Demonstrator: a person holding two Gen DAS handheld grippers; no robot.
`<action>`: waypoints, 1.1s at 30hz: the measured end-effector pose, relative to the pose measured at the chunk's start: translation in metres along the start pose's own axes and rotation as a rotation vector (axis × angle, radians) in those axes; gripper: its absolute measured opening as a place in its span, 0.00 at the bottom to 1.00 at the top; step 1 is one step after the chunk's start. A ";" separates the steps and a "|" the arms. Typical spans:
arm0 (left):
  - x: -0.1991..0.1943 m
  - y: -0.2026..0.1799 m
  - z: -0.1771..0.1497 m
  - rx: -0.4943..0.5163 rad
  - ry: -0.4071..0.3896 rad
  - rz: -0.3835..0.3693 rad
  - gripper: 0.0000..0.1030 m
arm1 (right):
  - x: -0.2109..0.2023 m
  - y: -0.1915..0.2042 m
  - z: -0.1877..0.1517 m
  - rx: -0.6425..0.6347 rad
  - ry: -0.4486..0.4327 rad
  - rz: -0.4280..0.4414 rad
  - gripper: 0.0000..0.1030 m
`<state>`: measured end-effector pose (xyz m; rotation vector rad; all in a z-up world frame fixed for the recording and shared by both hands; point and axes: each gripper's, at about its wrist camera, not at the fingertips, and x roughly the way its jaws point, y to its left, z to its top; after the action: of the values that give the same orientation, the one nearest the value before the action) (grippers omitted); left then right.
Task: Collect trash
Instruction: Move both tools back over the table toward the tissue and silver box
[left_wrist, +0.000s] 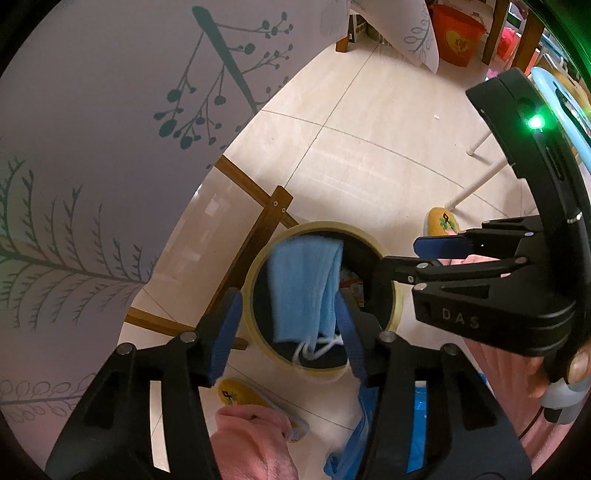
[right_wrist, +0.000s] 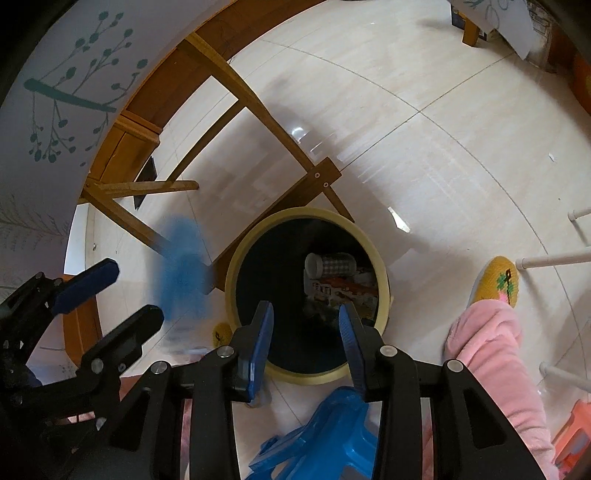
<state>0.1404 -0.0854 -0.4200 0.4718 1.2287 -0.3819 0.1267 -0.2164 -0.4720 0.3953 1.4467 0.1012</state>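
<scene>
Dropping the blue face mask into the bin

The blue face mask (left_wrist: 304, 288) hangs over the open mouth of the round bin (left_wrist: 255, 266) on the floor, and it looks blurry in the right view, as if it is falling. The left hand-held gripper (left_wrist: 286, 328) is partly open and its pads do not seem to press the mask. The right hand-held gripper (right_wrist: 306, 343) is partly open too and holds nothing. A good drop means keeping the left one right above the dark hole, with both out of the way until the mask lands inside by the cup (right_wrist: 328, 264).
</scene>
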 end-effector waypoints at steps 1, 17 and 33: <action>-0.001 0.000 0.000 -0.001 0.001 -0.002 0.48 | -0.001 -0.001 0.000 0.003 -0.002 0.001 0.37; -0.055 -0.003 -0.003 -0.040 -0.052 -0.054 0.48 | -0.038 0.009 -0.008 -0.022 -0.049 0.000 0.37; -0.223 0.026 -0.017 -0.175 -0.285 -0.106 0.47 | -0.190 0.044 -0.041 -0.108 -0.187 0.009 0.37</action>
<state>0.0751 -0.0487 -0.2078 0.1940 1.0012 -0.4119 0.0693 -0.2251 -0.2819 0.3145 1.2489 0.1447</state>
